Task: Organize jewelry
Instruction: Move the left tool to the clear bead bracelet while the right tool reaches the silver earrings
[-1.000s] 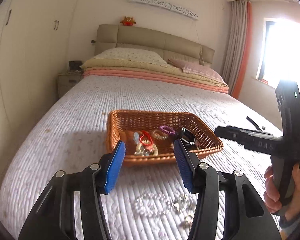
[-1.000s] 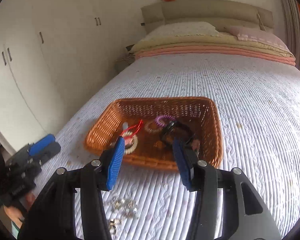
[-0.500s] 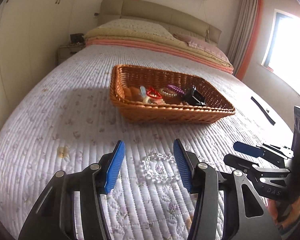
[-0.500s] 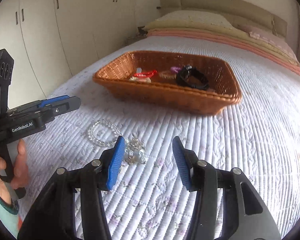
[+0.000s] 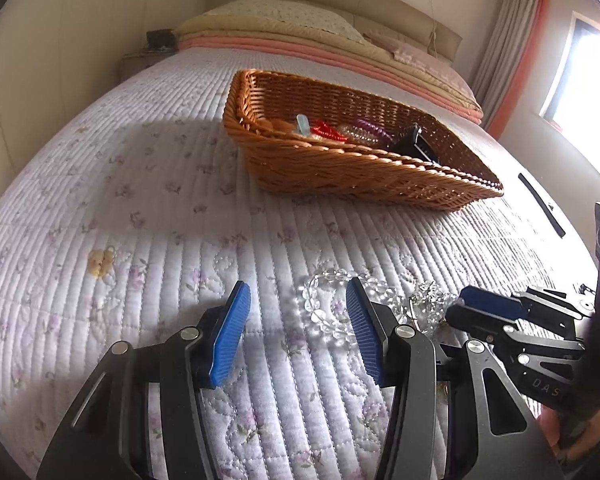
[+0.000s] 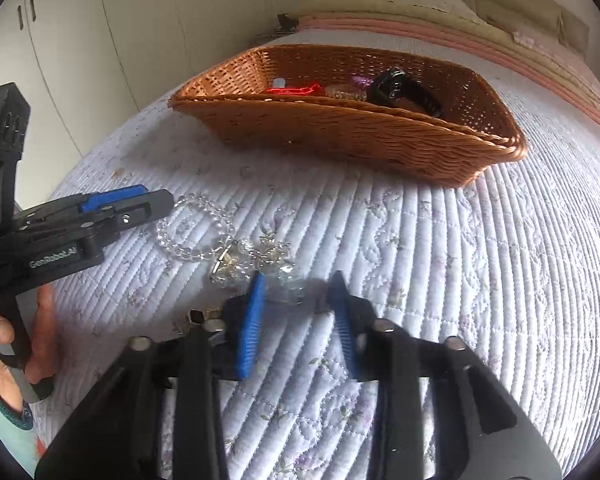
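Note:
A clear bead bracelet (image 5: 327,300) (image 6: 196,224) lies on the quilted bed, touching a tangle of crystal jewelry (image 6: 268,258) (image 5: 428,300) to its right. My left gripper (image 5: 298,314) stands open low over the quilt; the bracelet lies at its tips, partly behind the right pad. My right gripper (image 6: 298,294) has its jaws closing, a gap still showing, and the near end of the crystal tangle sits between its tips. Beyond them stands a wicker basket (image 5: 340,176) (image 6: 340,132) with a red bracelet (image 6: 296,90), a purple one (image 5: 370,126) and a black watch (image 6: 400,92).
A black strap (image 5: 540,204) lies on the bed at the right. Pillows and folded blankets (image 5: 320,36) fill the head of the bed. White wardrobes (image 6: 100,40) stand on the left, a bright window (image 5: 584,72) on the right. A hand (image 6: 4,344) grips the left tool.
Both grippers came down and tilted toward the quilt, from over the basket to the loose jewelry in front of it. The right jaws have narrowed; the left jaws kept their width.

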{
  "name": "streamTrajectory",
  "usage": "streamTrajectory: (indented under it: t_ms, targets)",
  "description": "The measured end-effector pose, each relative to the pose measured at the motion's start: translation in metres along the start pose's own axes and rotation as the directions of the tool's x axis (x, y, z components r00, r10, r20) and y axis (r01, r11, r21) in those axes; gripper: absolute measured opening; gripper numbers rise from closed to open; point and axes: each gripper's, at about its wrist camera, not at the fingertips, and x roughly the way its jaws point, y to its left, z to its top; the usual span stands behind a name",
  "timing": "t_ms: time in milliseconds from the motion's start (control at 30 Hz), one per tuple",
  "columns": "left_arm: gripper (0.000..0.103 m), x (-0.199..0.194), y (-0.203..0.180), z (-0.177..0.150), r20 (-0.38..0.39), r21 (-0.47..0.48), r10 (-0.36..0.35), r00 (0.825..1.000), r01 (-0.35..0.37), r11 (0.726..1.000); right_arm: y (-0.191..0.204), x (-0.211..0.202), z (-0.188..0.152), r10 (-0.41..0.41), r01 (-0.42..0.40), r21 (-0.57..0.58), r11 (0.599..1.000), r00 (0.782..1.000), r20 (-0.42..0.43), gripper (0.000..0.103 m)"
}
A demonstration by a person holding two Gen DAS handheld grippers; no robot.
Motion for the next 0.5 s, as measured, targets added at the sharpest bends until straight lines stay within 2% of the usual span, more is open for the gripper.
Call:
streamTrajectory:
  t_ms: [133, 300, 500]
  targets:
    - [0.048, 0.003, -0.001, -0.001, -0.008, 0.008, 0.013, 1.000, -0.013, 1.000, 0.006, -0.003, 0.000, 0.003, -0.003, -0.023, 1.000, 1.000, 0.010, 0.008]
    - [0.048, 0.004, -0.003, -0.002, -0.008, 0.013, 0.021, 1.000, -0.021, 1.000, 0.006, -0.022, 0.005, 0.054, -0.054, -0.002, 0.999, 0.994, 0.095, 0.008]
    - [0.046, 0.004, -0.002, -0.002, -0.006, 0.007, 0.020, 1.000, -0.020, 1.000, 0.007, -0.038, 0.013, 0.085, -0.088, 0.014, 0.996, 0.986, 0.146, 0.008]
